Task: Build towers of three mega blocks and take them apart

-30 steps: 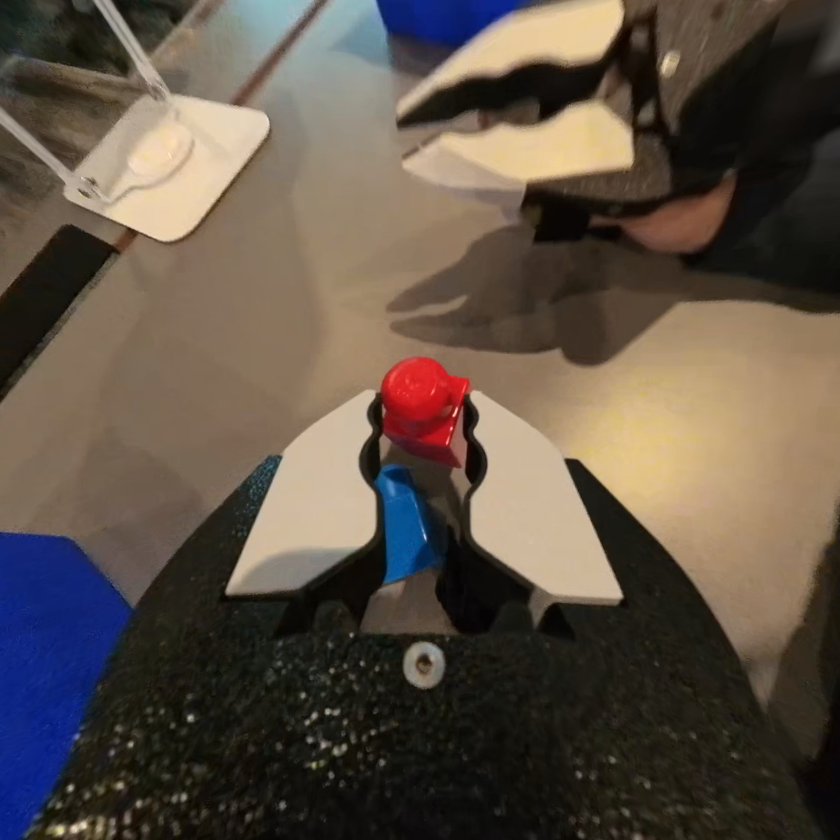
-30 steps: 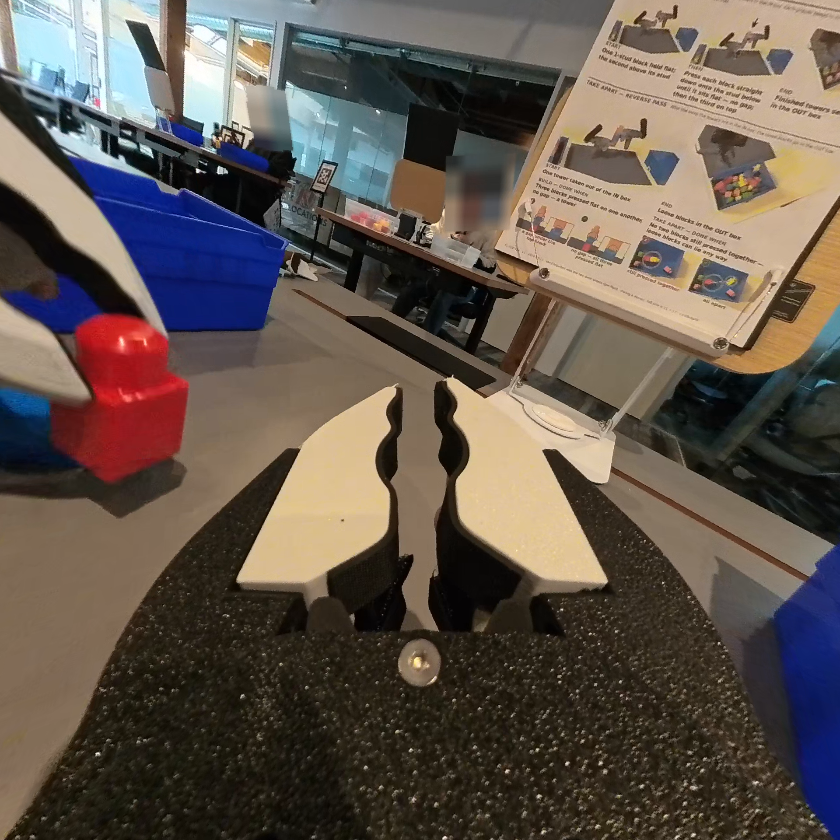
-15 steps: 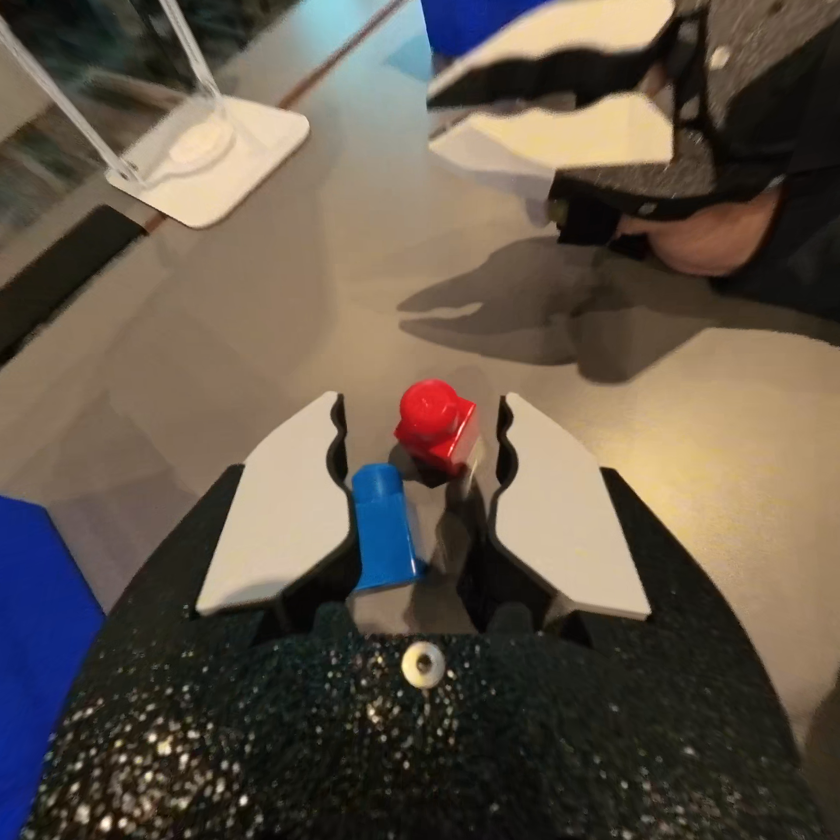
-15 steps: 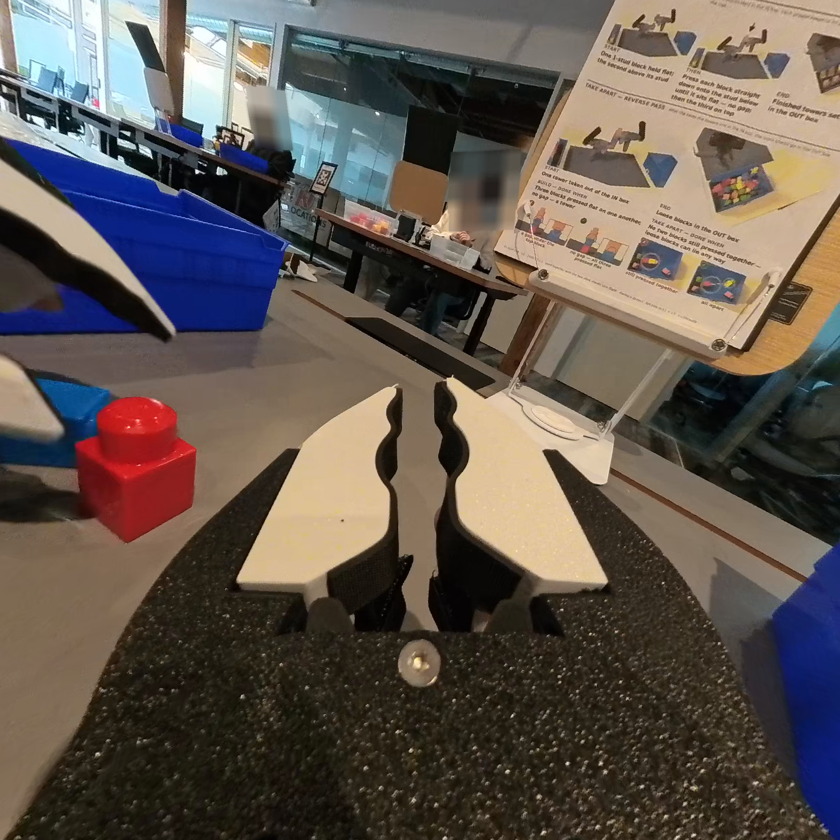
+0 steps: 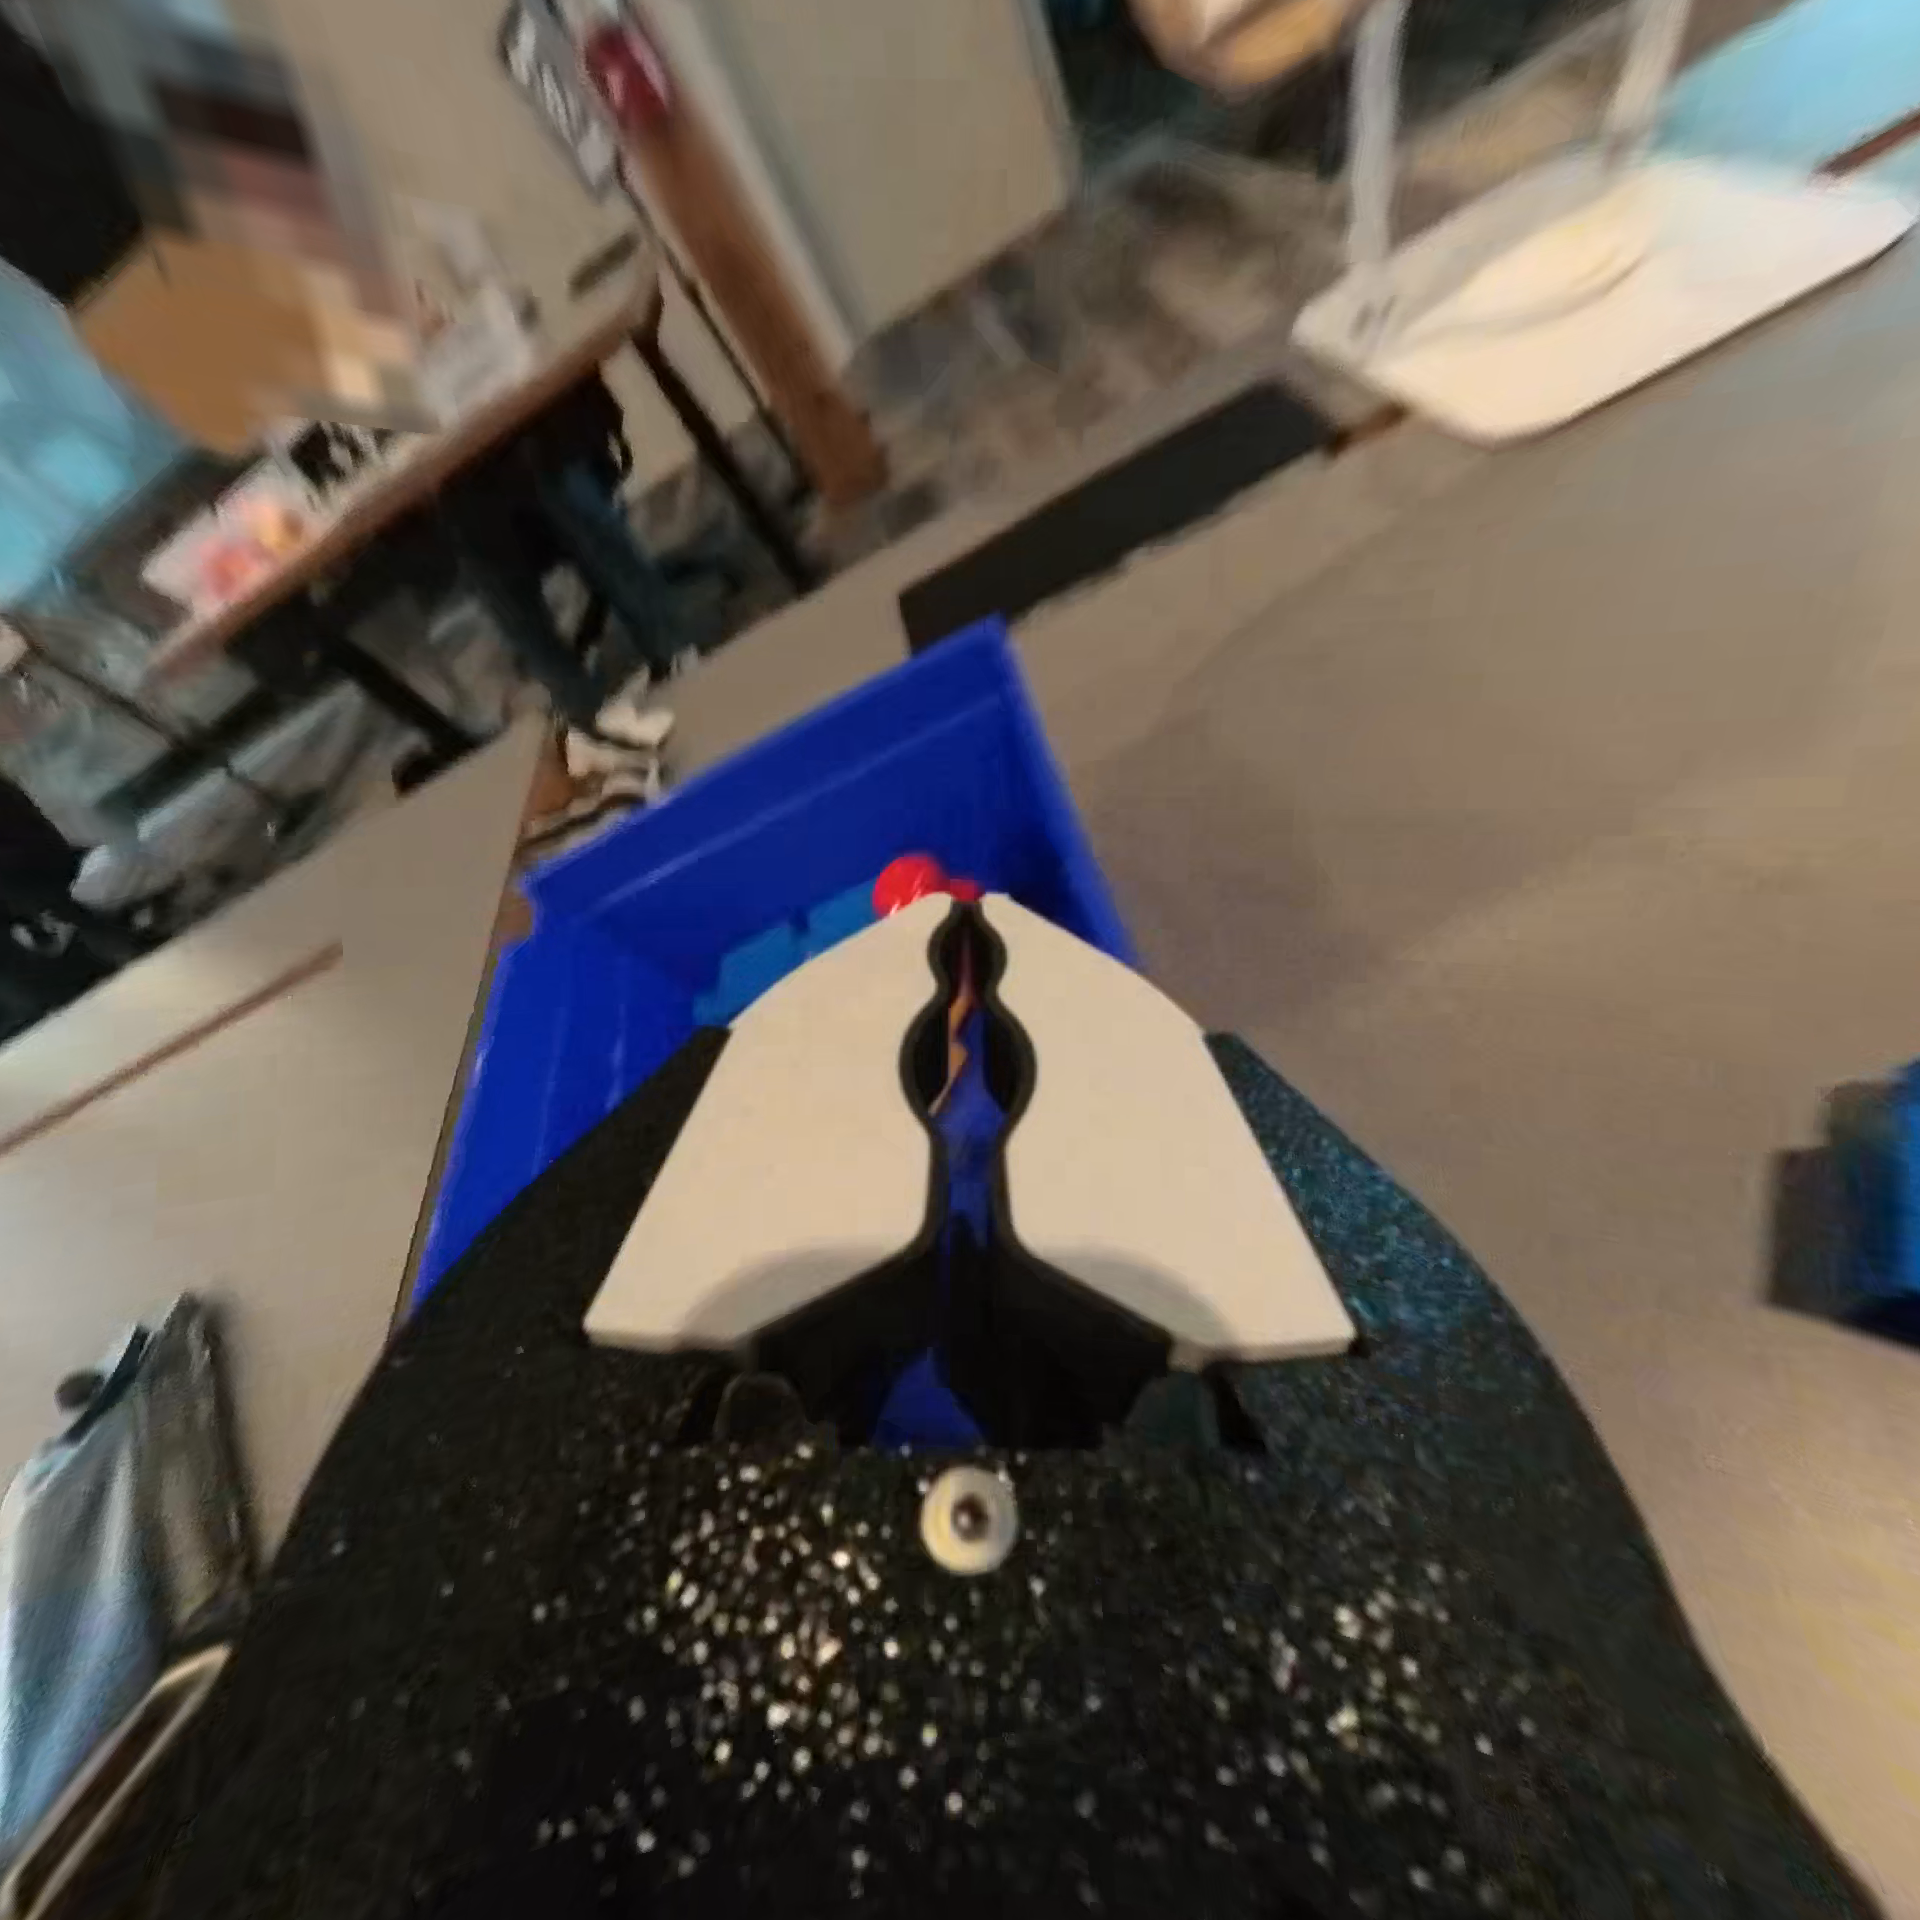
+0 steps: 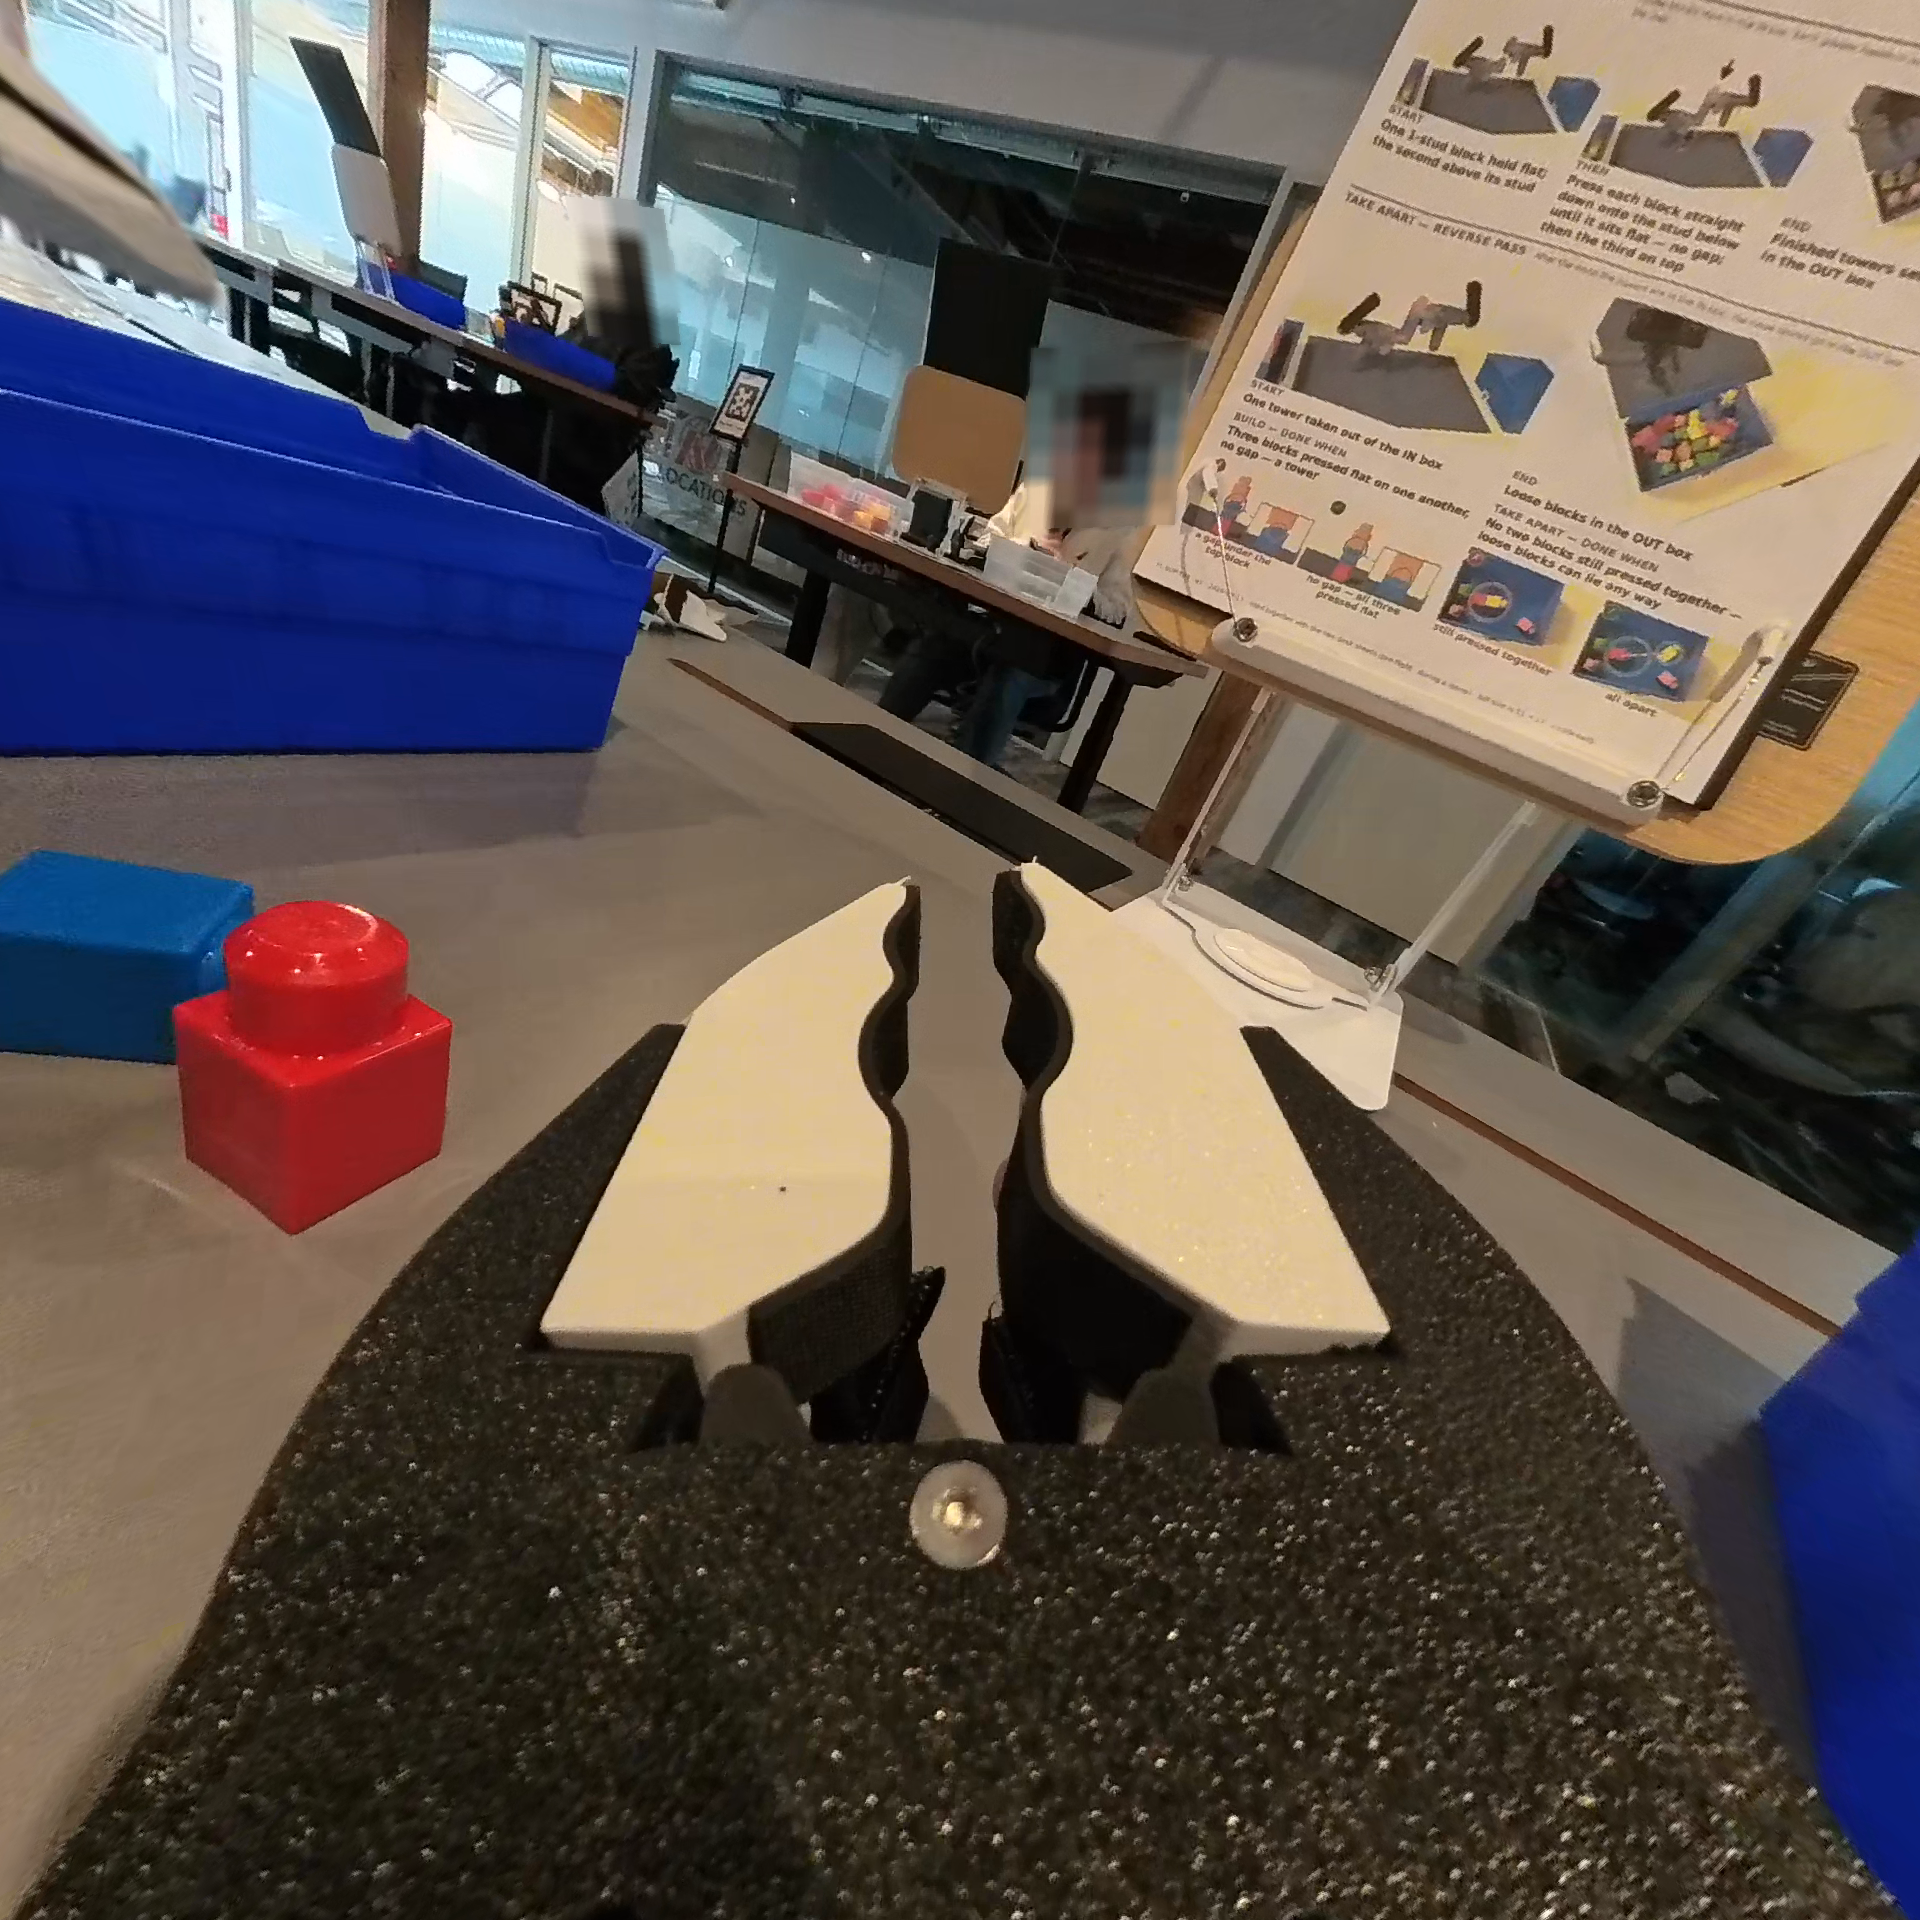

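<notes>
Having swung to blue bin (image 5: 790, 790), left gripper (image 5: 964, 914) closed, red block (image 6: 312, 1070) released on table

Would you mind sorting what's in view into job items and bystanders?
Job: red block, blue block, blue bin, left gripper, right gripper.
Bystanders: instruction board, its clear stand, distant desks.

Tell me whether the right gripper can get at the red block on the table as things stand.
Probably yes. The red block stands upright on the grey table, just left of the right gripper, with nothing between them. The blue block sits behind it. The jaws are nearly closed, so they would need opening first.
</notes>
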### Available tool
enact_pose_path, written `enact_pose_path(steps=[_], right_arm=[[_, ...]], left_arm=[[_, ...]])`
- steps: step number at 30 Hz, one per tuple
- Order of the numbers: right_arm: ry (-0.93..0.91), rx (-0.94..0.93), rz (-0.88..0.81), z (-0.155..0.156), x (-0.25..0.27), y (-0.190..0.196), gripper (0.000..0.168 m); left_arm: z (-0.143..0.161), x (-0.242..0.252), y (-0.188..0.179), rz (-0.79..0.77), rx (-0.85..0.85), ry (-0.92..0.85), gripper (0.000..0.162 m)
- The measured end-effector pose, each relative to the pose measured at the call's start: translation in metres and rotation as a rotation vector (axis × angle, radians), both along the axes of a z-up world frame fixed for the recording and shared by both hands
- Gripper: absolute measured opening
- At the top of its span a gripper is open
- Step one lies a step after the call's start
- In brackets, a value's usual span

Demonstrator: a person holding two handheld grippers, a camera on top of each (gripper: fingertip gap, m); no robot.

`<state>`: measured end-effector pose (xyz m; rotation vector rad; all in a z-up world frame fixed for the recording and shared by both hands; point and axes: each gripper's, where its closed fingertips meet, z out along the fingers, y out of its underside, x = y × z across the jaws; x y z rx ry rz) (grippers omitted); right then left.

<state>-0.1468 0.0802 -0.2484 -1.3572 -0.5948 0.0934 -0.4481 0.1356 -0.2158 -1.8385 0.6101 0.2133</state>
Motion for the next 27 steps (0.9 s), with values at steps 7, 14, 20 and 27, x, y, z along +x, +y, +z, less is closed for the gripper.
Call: enact_pose_path(steps=[7,14,20,27], right_arm=[[-0.001,0.000,0.001,0.000,0.000,0.001,0.014],[-0.002,0.000,0.001,0.000,0.000,0.001,0.014],[-0.009,0.001,0.002,0.000,-0.001,0.002,0.014],[-0.010,0.000,0.003,-0.001,-0.002,0.002,0.014]], left_arm=[[-0.069,-0.040,0.052,-0.099,-0.283,0.172,0.031],[-0.112,-0.066,0.048,0.020,-0.633,0.134,0.037],[-0.110,-0.067,0.049,0.057,-0.678,0.085,0.032],[-0.116,-0.070,0.058,0.016,-0.625,0.277,0.052]])
